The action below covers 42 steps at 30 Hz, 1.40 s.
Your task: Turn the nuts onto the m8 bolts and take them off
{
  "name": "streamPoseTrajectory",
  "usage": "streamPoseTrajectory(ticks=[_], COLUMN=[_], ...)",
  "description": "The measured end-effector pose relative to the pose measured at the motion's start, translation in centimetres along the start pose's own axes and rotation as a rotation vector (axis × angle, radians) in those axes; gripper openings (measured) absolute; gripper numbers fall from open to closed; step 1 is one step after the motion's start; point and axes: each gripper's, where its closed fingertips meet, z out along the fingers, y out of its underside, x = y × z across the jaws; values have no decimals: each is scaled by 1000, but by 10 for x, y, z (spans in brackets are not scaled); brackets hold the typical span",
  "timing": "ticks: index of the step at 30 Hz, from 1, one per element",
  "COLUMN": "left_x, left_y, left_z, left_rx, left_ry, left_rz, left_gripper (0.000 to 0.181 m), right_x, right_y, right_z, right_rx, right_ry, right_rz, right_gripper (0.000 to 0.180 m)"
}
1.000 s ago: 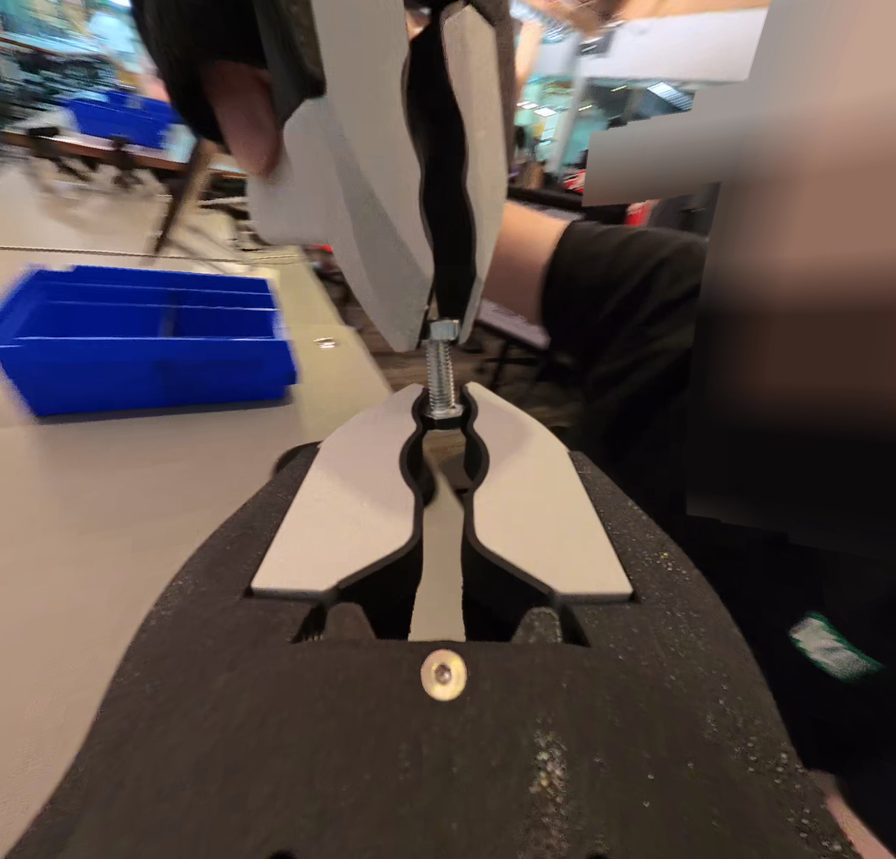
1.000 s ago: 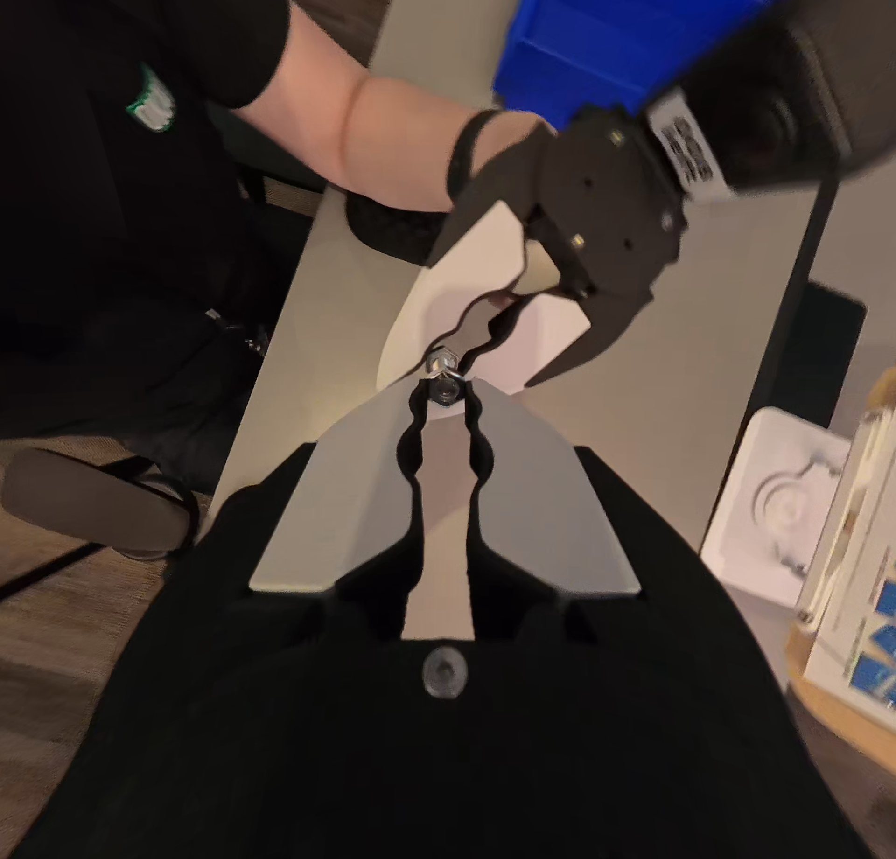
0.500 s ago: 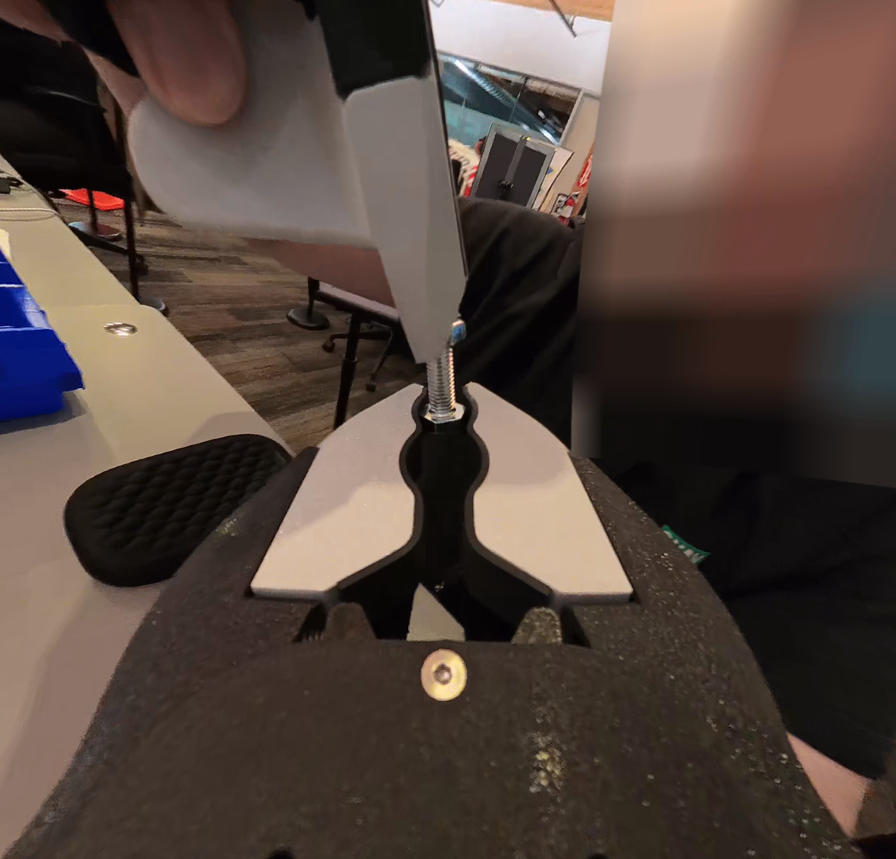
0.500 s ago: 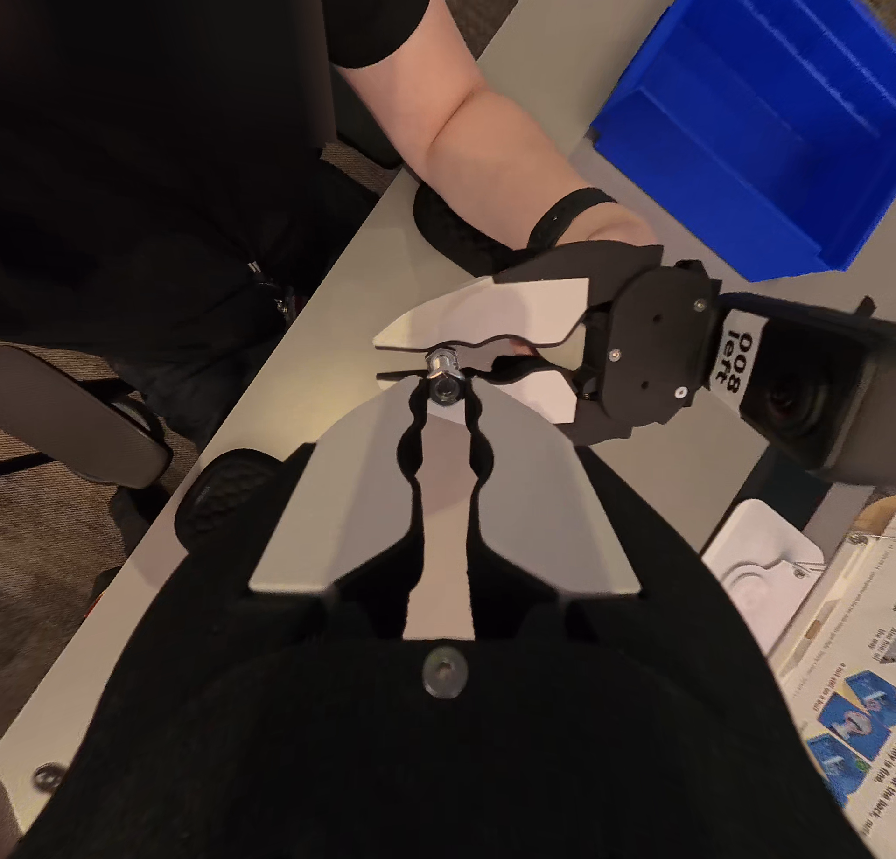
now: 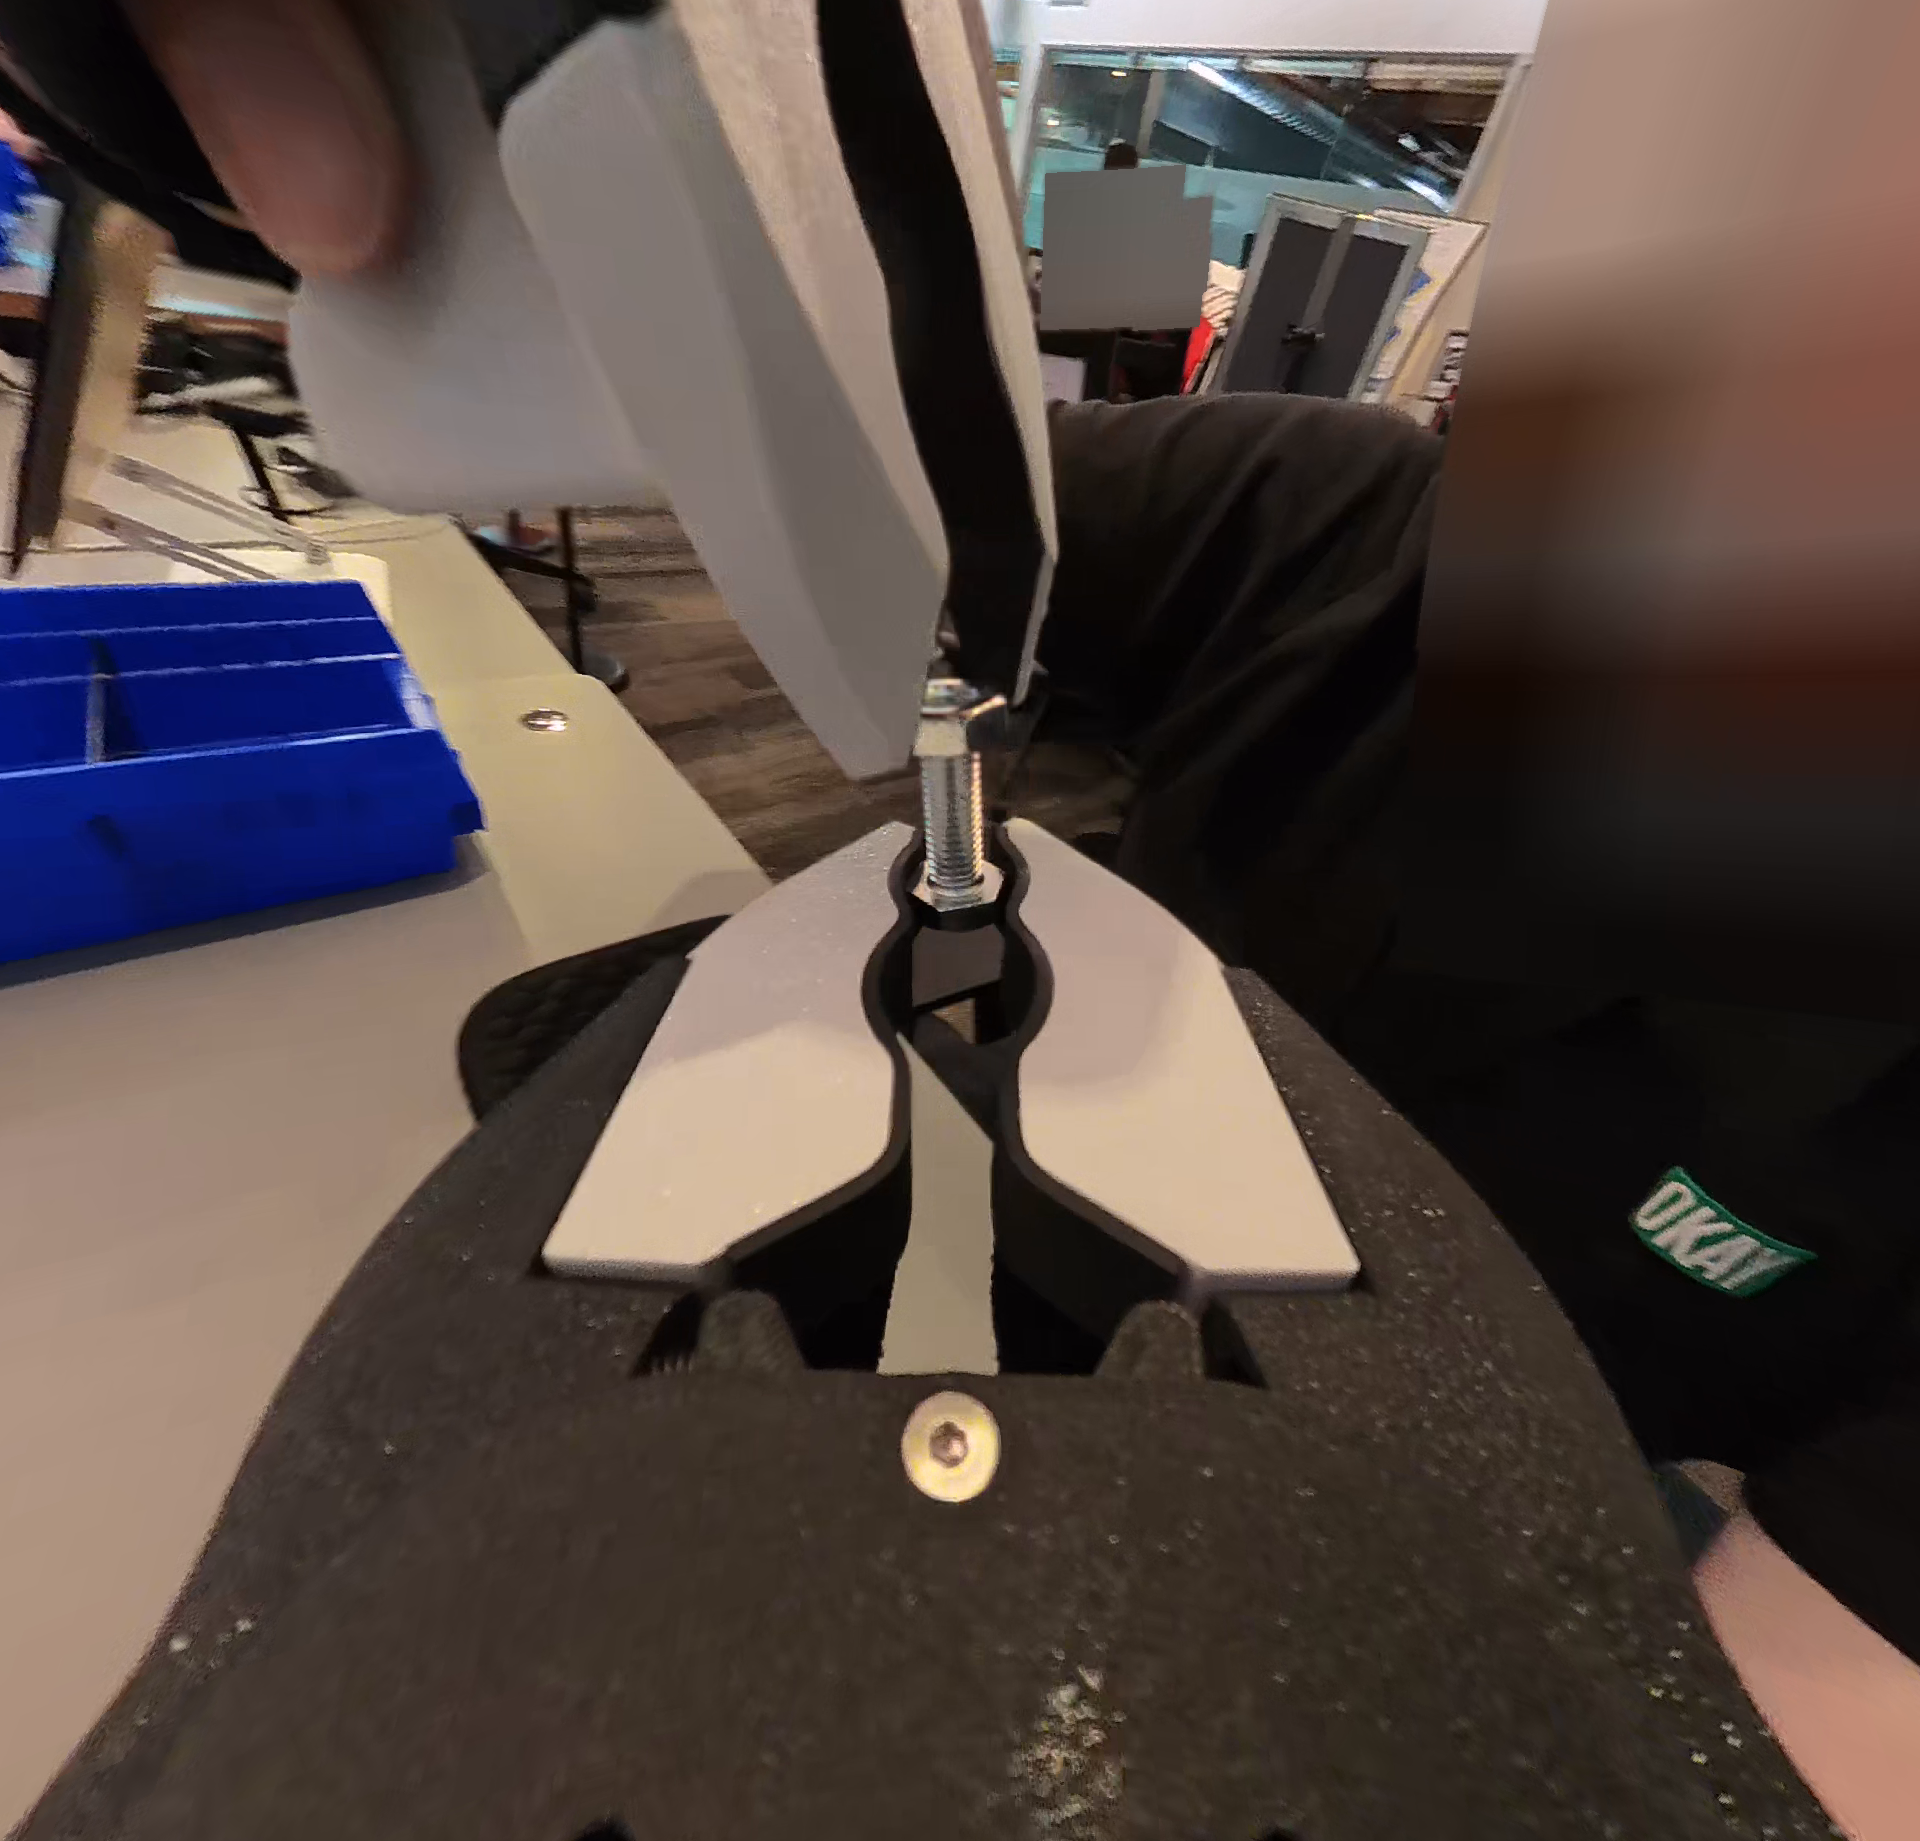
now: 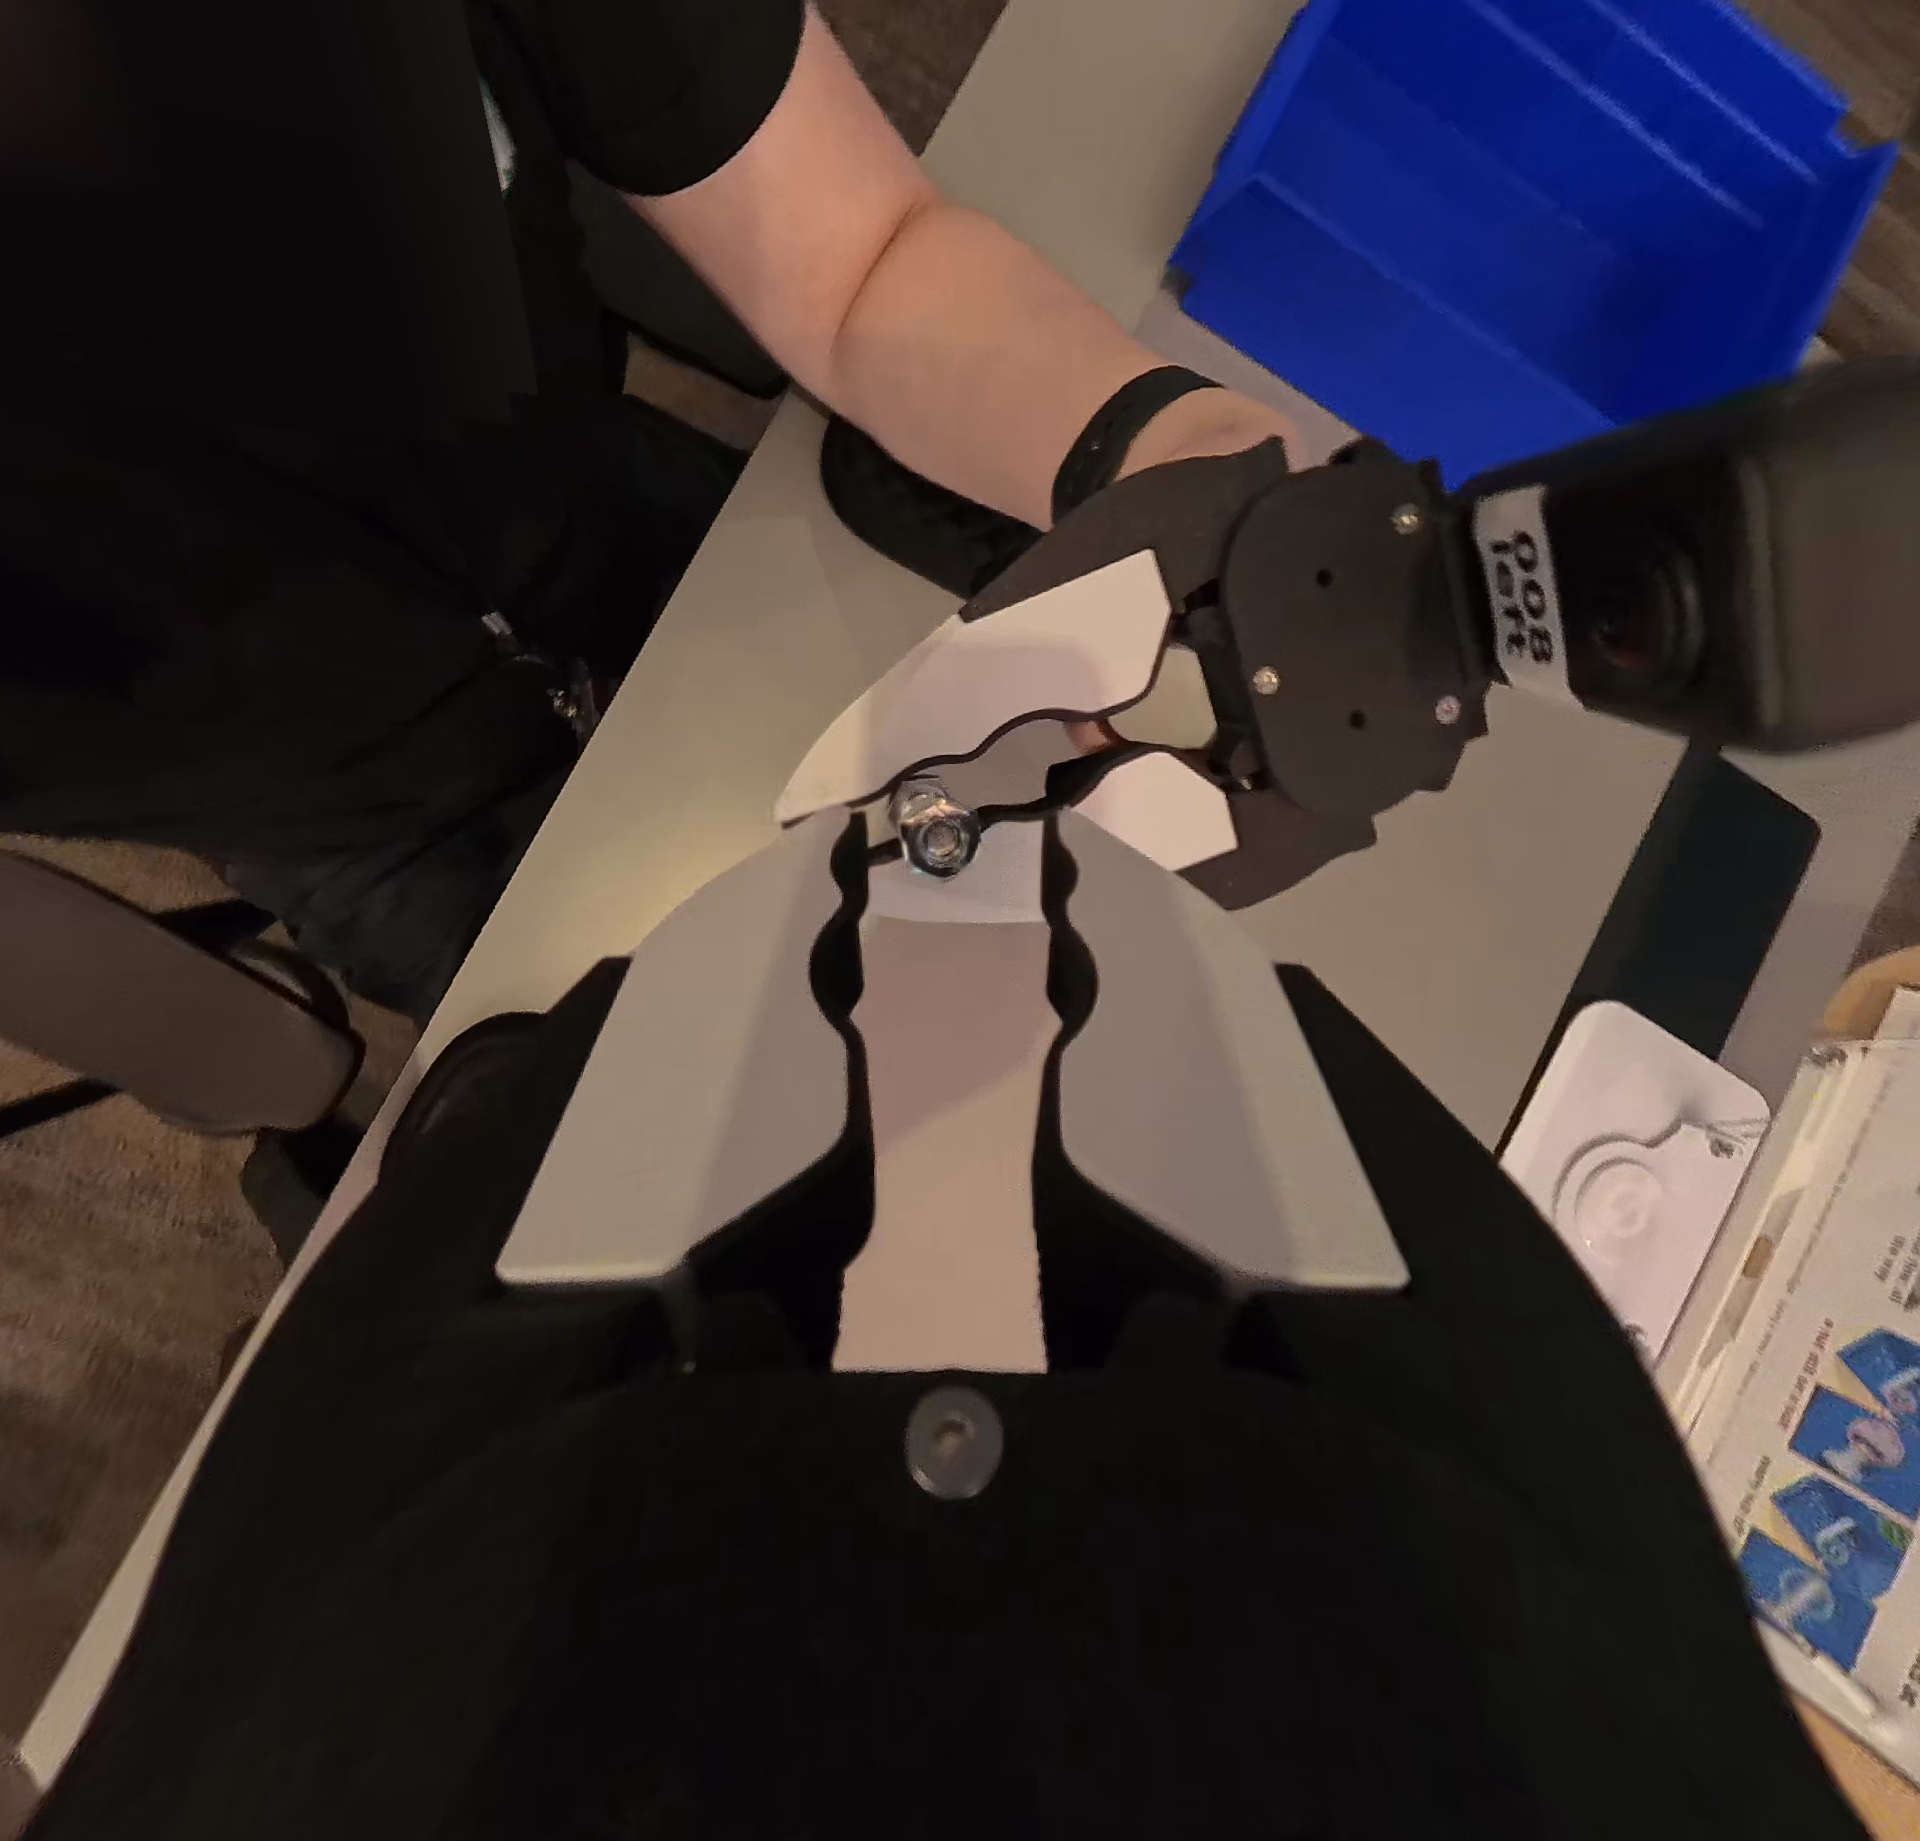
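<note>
My left gripper [image 5: 958,841] is shut on a steel nut [image 5: 961,896]. An M8 bolt [image 5: 954,804] is threaded into the nut and stands up from it, head on top. My right gripper [image 6: 948,844] comes down over the bolt from above. Its fingers are spread with the bolt head [image 6: 938,835] between the tips, and a gap shows on each side. In the left wrist view the right gripper [image 5: 982,679] hangs just over the head. In the right wrist view the left gripper [image 6: 873,820] reaches in from the right, held by a bare hand.
A blue divided bin [image 5: 208,752] sits on the pale table [image 5: 156,1220] to the left, also in the right wrist view [image 6: 1538,181]. A black pad [image 5: 551,1022] lies at the table edge. A white tray [image 6: 1631,1168] and printed leaflets [image 6: 1849,1376] lie at the right. The person's torso is close behind. My right fingertips sit around 4 cm from my left ones.
My right gripper's fingers have spread apart and let go of the bolt head they were clamping. My left gripper keeps hold of the nut. Both cameras have swung.
</note>
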Motion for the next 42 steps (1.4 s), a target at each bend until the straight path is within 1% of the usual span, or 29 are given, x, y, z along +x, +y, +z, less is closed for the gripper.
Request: streamPoseTrajectory(ticks=[3,4,7,8,9,11,12,14,16,19,24,28,32,36,38,42], left_x=[-13,-23,-65,-75,-83,-100,-107,-118,-125,-131,-138,-141,-143,-143,-144,-143], left_y=[-9,-11,-14,-16,-19,-20,-19,-19,-18,-16,-13,-10,-9,-9,-8,-8], left_z=[-6,-10,-30,-36,-42,-54,-60,-72,-81,-94,-107,-117,-120,-121,-121,-119], left_rx=[41,41,28,40,59,71,67,62,51,23,16,-1,-11,-14,-17,-13], left_ry=[-118,-196,-532,-613,-682,-827,-899,-1039,-1143,-1272,-1370,-1439,-1467,-1476,-1474,-1463], left_rz=[54,60,69,66,69,79,89,117,137,164,163,172,179,180,175,171], left_gripper=[11,11,12,12,12,11,12,11,11,12,11,11,11,11,11,11], right_x=[11,19,54,63,71,75,78,85,95,101,112,118,122,123,119,116], right_y=[1,2,16,23,27,25,26,32,44,56,66,66,74,76,72,72], right_z=[-11,-17,-38,-44,-49,-47,-46,-44,-42,-35,-28,-23,-16,-13,-10,-10], right_rx=[42,59,67,60,66,115,126,121,91,63,-1,35,34,34,38,26], right_ry=[73,128,326,383,428,414,416,439,486,469,496,472,454,441,391,370], right_rz=[86,137,388,474,553,671,732,810,876,977,1012,1072,1125,1139,1141,1136], right_gripper=[35,36,38,38,35,33,29,28,29,32,36,36,36,29,15,14])
